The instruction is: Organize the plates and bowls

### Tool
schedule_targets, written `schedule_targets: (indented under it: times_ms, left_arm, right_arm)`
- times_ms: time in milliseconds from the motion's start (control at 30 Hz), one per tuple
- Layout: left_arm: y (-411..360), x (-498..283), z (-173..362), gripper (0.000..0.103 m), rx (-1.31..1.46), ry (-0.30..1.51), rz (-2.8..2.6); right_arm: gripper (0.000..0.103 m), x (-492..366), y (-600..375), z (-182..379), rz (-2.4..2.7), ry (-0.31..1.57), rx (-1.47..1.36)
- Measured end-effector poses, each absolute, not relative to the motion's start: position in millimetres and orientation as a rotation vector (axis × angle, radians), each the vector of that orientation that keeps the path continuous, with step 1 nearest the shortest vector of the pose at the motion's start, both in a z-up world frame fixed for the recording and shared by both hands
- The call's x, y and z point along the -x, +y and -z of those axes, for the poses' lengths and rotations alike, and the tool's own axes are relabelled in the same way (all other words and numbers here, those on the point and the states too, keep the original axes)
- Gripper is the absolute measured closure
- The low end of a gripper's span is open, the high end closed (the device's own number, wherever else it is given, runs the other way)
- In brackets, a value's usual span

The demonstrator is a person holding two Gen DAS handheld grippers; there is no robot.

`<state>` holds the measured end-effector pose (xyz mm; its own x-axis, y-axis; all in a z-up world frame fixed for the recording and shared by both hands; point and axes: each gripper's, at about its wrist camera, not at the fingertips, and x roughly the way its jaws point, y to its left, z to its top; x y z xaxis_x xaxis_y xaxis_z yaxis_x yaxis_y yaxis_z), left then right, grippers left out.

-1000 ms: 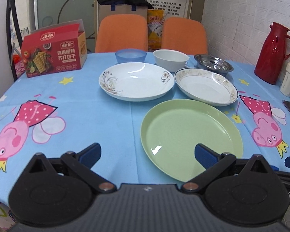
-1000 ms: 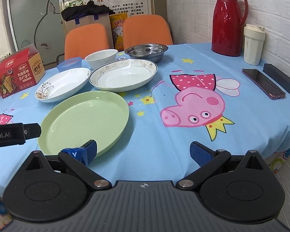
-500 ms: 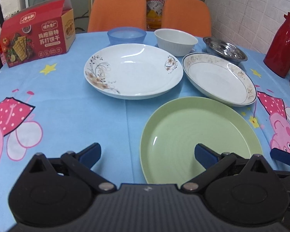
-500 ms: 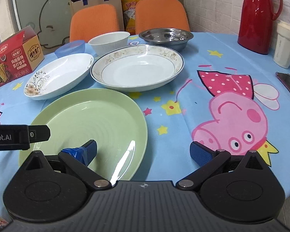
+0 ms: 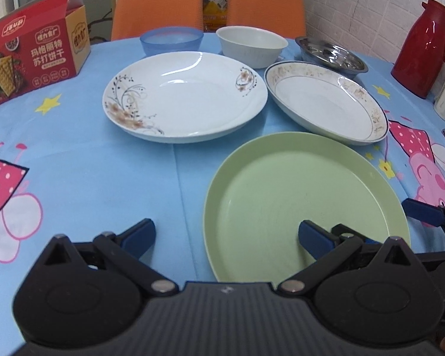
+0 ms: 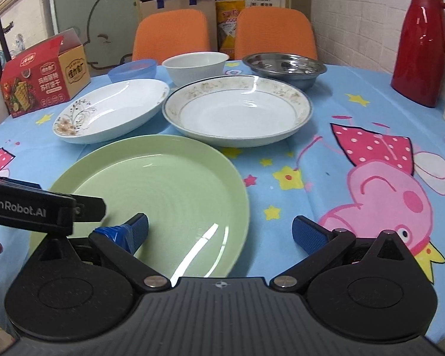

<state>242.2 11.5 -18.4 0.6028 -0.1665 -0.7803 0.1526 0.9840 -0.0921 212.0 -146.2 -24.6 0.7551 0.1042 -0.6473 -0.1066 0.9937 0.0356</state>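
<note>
Both the left gripper (image 5: 227, 235) and the right gripper (image 6: 219, 231) hover with fingers wide apart, holding nothing, over the green plate (image 6: 163, 190) on the worktop (image 5: 103, 166).

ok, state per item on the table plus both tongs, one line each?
green plate: empty, flat on the cloth, nearest both tongs
floral plate: empty, not stacked
gold-rim plate: empty, not stacked
blue bowl: upright, looks empty
white bowl: upright, inside hidden
steel dish: upright, empty
red flask: upright, lid on
cracker box: top flap open
left tongs: open, holding nothing
right tongs: open, holding nothing
</note>
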Motion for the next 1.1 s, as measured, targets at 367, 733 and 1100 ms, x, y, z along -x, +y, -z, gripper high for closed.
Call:
schedule_targets:
  times_ms: [367,733,1100]
  left_arm:
    - [-4,-237,14,0.051,0.001,0.867,0.258]
    - [43,-216,-18,0.052,0.015,0.803,0.140]
    - [139,-197,3,0.052,0.093,0.869,-0.026]
  right_arm:
    - [0.017,-209,-129,29,-0.194,0.646,0.036]
    - [0.018,-195,-95,1,-0.234,0.603,-0.016]
    - [0.017,-196,-2,16,-0.427,0.674,0.026]
